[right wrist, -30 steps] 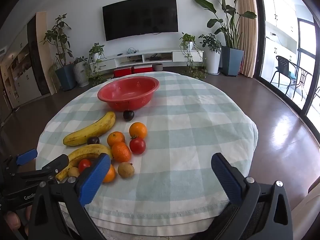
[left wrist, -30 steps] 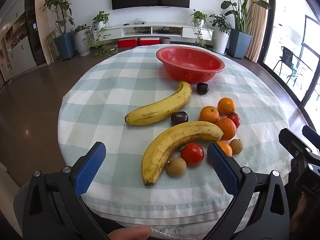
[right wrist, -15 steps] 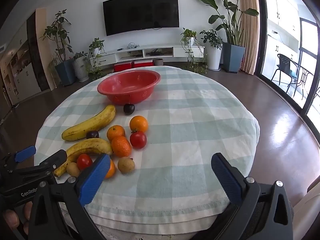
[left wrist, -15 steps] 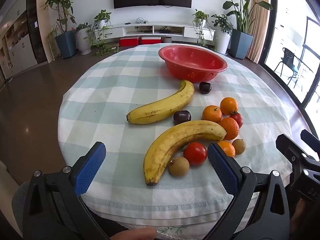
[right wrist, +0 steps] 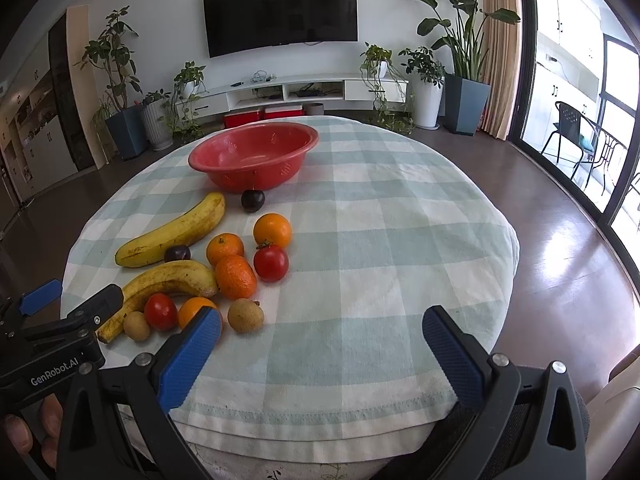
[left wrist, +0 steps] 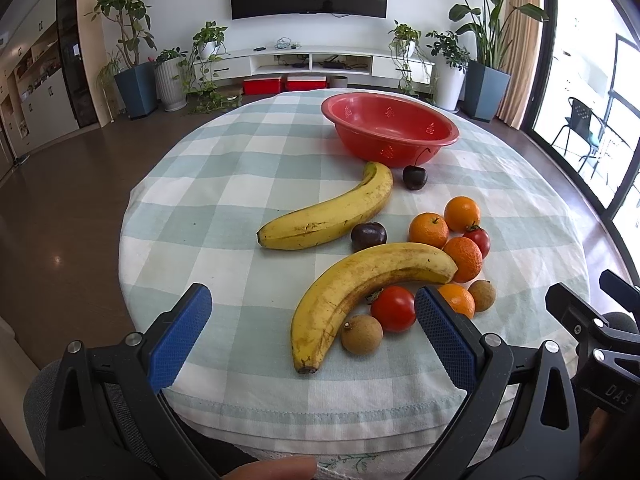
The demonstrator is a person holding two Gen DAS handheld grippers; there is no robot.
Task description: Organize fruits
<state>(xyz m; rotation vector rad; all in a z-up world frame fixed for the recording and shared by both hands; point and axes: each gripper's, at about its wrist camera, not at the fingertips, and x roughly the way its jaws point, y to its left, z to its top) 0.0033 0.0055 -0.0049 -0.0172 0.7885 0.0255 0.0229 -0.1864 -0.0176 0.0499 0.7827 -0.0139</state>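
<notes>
A: What is sitting nearest, and is anything getting hidden?

B: The left gripper [left wrist: 314, 334] is hovering at the near edge of the table [left wrist: 224, 184], jaws spread wide and holding nothing; its right finger is covering part of one orange [left wrist: 458, 300]; the right gripper [right wrist: 320, 346] is likewise gaping wide and empty, its left finger cutting off that same orange.

A: How many of each fruit are you counting?

B: Two bananas, the near banana [left wrist: 360, 284] and the far banana [left wrist: 332, 216]; four oranges; two tomatoes, the near tomato [left wrist: 394, 308] and one further right [left wrist: 478, 240]; two small brown round fruits [left wrist: 361, 334], which I cannot name for sure; two dark cherries [left wrist: 414, 178], only the far one showing a stem.

A: Where is the fruit lying relative to the grippers?

B: The near banana's tip is lying just ahead of the left gripper, between its fingers; in the right wrist view the whole cluster is lying ahead and to the left.

A: And furthest off?

B: A red bowl [left wrist: 390, 130] is sitting empty beyond the fruit; the far cherry is lying just before it.
</notes>
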